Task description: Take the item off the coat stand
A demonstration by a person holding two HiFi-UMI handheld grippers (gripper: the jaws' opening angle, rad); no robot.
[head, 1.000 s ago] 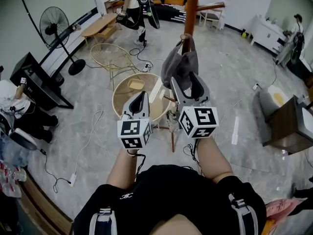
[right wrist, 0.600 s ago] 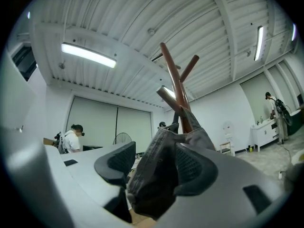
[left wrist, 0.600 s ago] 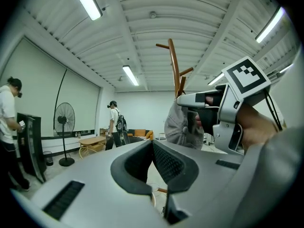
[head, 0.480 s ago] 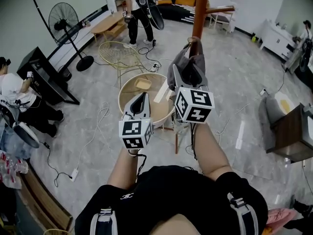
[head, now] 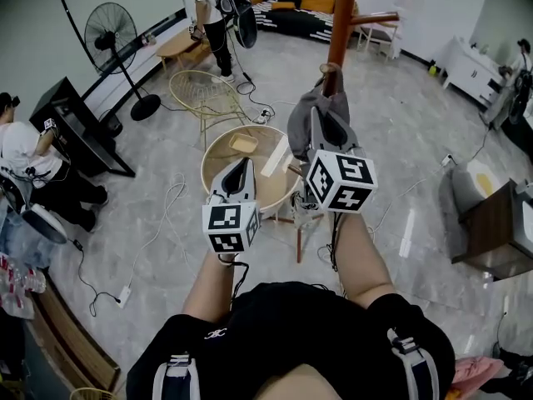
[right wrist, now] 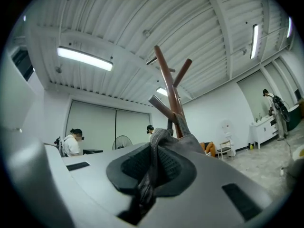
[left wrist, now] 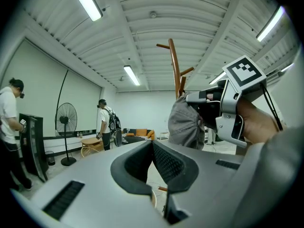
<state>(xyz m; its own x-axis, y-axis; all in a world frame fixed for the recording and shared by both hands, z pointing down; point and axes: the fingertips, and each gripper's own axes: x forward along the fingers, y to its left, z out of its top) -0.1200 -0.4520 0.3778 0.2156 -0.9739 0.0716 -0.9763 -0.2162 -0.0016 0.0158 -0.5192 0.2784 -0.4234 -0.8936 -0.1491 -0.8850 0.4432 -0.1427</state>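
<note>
- Step in hand: the grasp. The right gripper [head: 326,130] has just been closing its jaws, and in its own view they are clenched on a fold of the grey cap [right wrist: 164,144], with cloth bunched between the pads and trailing down out of them.
- The cap [head: 315,107] is not off yet. It hangs against the far pole of the stand [head: 341,15], and its top edge runs up to the pole, where a strap seems looped over a short peg [right wrist: 179,121]. Exactly how it hooks on I cannot tell.
- The left gripper [head: 240,167] hovers to the left and a little nearer, apart from the cap. Its jaws are pressed together with nothing in them [left wrist: 153,145], so it takes no part in the grasp.
- Next move, as I judge it: lift the cap up along the peg until the loop clears the tip, then draw it near, away from the pole. A straight pull toward the body would likely snag the loop or tug the stand.
- Risk: the grip is on a thin fold of soft cloth, not the stiff brim — it could slip if the loop catches, so a slow lift seems wise.
</note>
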